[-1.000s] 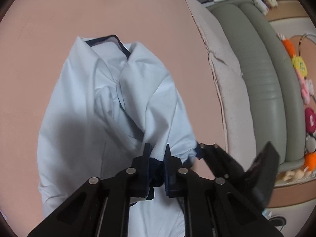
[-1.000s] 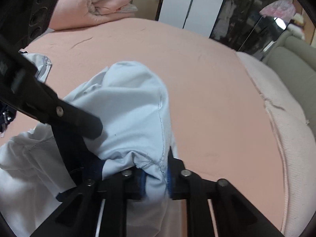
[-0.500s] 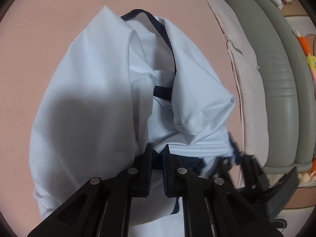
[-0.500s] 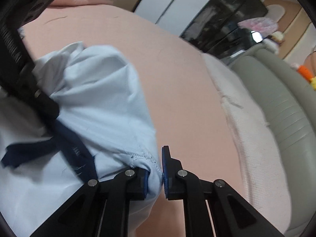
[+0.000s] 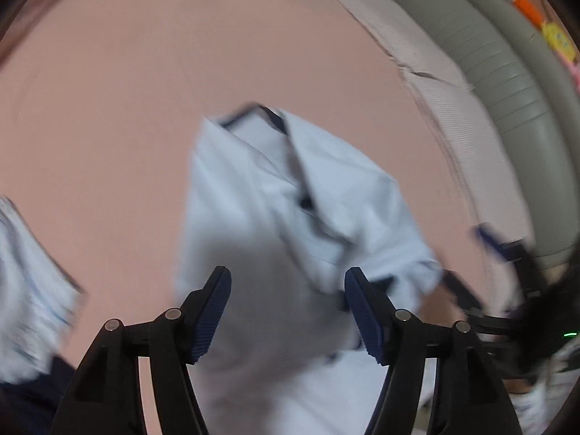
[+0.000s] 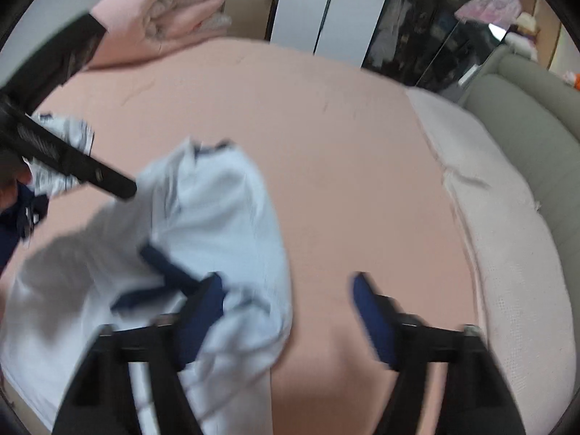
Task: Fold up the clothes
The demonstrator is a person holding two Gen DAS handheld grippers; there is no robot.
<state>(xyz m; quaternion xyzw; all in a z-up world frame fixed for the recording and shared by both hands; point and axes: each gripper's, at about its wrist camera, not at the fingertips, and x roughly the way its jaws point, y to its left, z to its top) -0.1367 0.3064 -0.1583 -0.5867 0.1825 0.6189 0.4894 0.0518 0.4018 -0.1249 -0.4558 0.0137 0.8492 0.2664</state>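
Left wrist view: the left hand-held gripper (image 5: 288, 311) has just been opening, and its blue pads (image 5: 214, 313) now stand apart with nothing pinched; the pale blue shirt (image 5: 290, 217) lies on the pink bed (image 5: 152, 83) just beyond and under the open jaws, half bundled, its dark-trimmed collar at the far end. The step looks like a release after laying a fold. To do it well, I would lift straight off so no pad drags the cloth, then check that the folded layers lie flat before regripping; the near right part is still bunched and probably needs smoothing. To the left of this gripper another pale garment (image 5: 29, 282) lies at the frame edge, blurred. To the right the right hand-held gripper (image 5: 507, 279) is close, so the two could knock together. Beyond it run the bed's pale edge and a grey-green padded bed surround (image 5: 507, 83).

Right wrist view: the right hand-held gripper (image 6: 290, 311) has also just been opening, pads apart and empty; the shirt's rumpled sleeve end sits against its left finger, which could snag it. Far ahead to the left lies a rolled pink quilt (image 6: 163, 18); dark wardrobe doors (image 6: 417, 25) stand behind.
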